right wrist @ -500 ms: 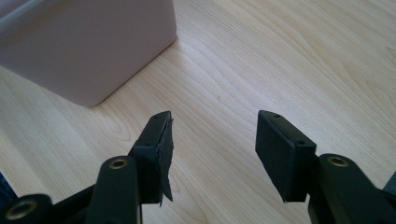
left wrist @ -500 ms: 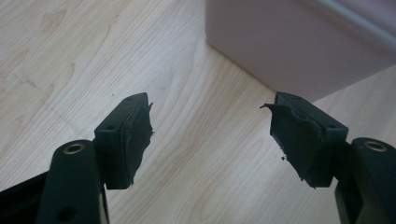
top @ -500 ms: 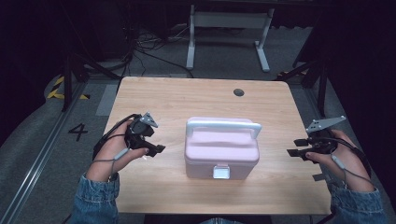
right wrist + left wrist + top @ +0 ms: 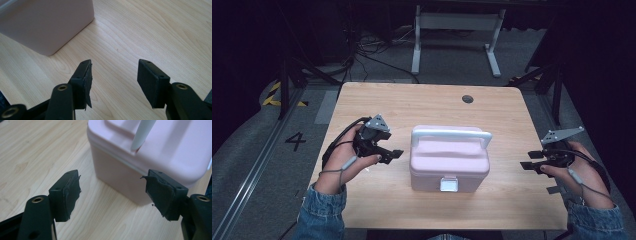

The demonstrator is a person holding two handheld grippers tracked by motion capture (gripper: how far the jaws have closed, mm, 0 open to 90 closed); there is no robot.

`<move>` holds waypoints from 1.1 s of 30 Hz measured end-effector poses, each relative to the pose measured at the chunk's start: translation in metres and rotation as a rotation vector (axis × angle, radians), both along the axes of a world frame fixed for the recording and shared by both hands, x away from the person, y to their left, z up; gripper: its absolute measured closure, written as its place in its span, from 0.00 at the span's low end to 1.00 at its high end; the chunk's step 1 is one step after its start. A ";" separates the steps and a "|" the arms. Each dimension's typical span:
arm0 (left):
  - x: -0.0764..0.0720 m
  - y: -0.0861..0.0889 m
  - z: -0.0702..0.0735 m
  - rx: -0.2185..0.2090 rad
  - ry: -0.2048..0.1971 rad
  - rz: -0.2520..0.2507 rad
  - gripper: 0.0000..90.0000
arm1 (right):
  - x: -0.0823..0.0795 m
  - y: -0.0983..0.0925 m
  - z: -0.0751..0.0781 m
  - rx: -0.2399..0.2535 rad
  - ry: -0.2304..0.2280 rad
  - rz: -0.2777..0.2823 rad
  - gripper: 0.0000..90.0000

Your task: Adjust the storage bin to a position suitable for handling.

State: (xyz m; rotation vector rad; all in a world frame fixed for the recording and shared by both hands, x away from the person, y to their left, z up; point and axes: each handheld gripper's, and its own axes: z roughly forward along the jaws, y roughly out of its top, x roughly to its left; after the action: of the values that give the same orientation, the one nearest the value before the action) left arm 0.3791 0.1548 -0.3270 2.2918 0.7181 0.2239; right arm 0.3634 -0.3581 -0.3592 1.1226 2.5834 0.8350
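Observation:
A pink plastic box (image 4: 449, 160) with a white carry handle (image 4: 452, 134) and a white front latch (image 4: 448, 184) stands closed in the middle of the wooden table (image 4: 422, 105). My left gripper (image 4: 393, 155) is held just left of the box, open, jaws pointing at its left side with nothing between them. In the left gripper view the box (image 4: 155, 157) is close ahead and the handle (image 4: 142, 133) crosses its lid. My right gripper (image 4: 532, 161) hovers open near the table's right edge, apart from the box (image 4: 45, 22).
A dark round hole (image 4: 468, 98) sits near the table's far edge. Beyond the table stands a white metal frame (image 4: 457, 30) on grey floor, with cables (image 4: 367, 50) at the left. A "4" mark (image 4: 295, 141) is on the floor.
My left gripper has edged slightly toward the box. The right gripper and the box stay about where they were.

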 end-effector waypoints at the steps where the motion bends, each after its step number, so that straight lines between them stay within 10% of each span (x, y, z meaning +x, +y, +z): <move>1: 0.000 0.000 0.000 0.000 0.000 0.000 0.32 | 0.000 0.000 0.000 0.000 0.000 0.000 0.51; 22: 0.016 -0.046 -0.018 -0.217 -0.156 -0.001 0.31 | -0.001 -0.003 -0.004 0.026 0.019 -0.053 0.50; 33: 0.016 -0.054 -0.017 -0.298 -0.160 -0.033 0.64 | -0.002 -0.005 -0.007 0.027 0.026 -0.061 0.50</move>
State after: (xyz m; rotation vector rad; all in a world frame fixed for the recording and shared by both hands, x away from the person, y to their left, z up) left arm 0.3947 0.1012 -0.3441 1.9757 0.5886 0.2631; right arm 0.3616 -0.3629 -0.3658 1.2214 2.5522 0.8490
